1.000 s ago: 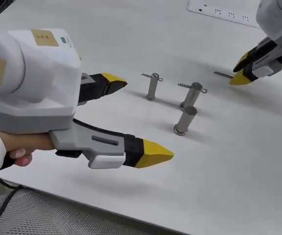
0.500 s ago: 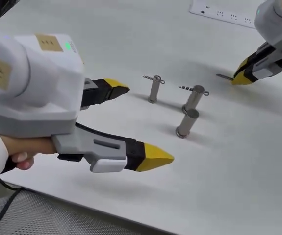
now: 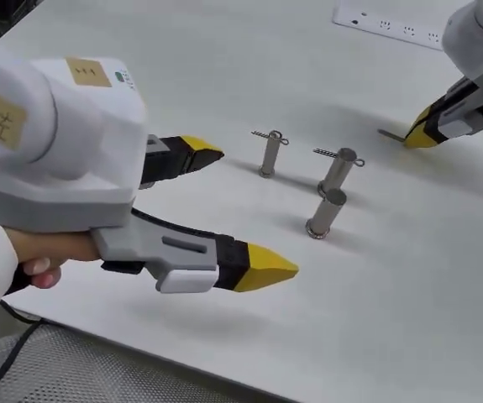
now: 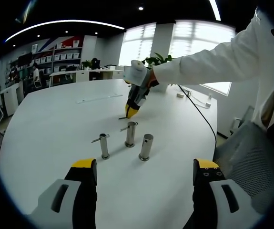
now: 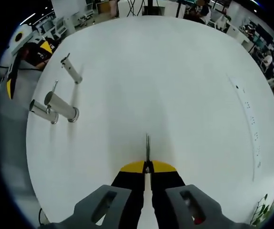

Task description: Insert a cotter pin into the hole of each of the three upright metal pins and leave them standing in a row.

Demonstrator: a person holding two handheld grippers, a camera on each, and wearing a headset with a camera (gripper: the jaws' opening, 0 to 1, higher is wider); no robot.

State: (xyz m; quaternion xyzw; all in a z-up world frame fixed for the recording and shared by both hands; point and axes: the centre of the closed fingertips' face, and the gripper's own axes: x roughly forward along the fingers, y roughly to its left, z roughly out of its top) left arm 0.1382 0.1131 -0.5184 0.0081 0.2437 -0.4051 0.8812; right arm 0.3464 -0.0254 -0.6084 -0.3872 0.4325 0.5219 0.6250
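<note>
Two of the three pins are finished: the left pin (image 3: 270, 154) and the right pin (image 3: 338, 171) each have a fitted cotter (image 3: 333, 153) through the head. The bare pin (image 3: 324, 213) stands just beside the right pin, at its 7 o'clock in the head view, with its hole empty. The right claw (image 3: 411, 140) is at 2 o'clock from the group, well apart from it and low over the counter (image 3: 249, 67). It is clenched on the last cotter (image 3: 387, 133), probably gripping one end so the free length can lead into the hole. The left claw (image 3: 258, 211) hovers released at 8 o'clock, its jaws spread wide and aimed at the pins. It looks ready to steady the bare pin during insertion, since a loose upright pin would tip easily. The right gripper view shows the grip plainly: the jaws meet at the tips and the cotter (image 5: 147, 147) juts straight ahead at 12 o'clock, with the pins off at 10 o'clock. The left gripper view shows the bare pin (image 4: 146, 147) dead ahead between its jaws, and the right claw (image 4: 131, 111) beyond at 12 o'clock with its tip down by the counter. No view settles whether the cotter is lifted clear or touching the surface. The three pins form a bent cluster rather than a row, so the bare pin probably needs shifting into line.
</note>
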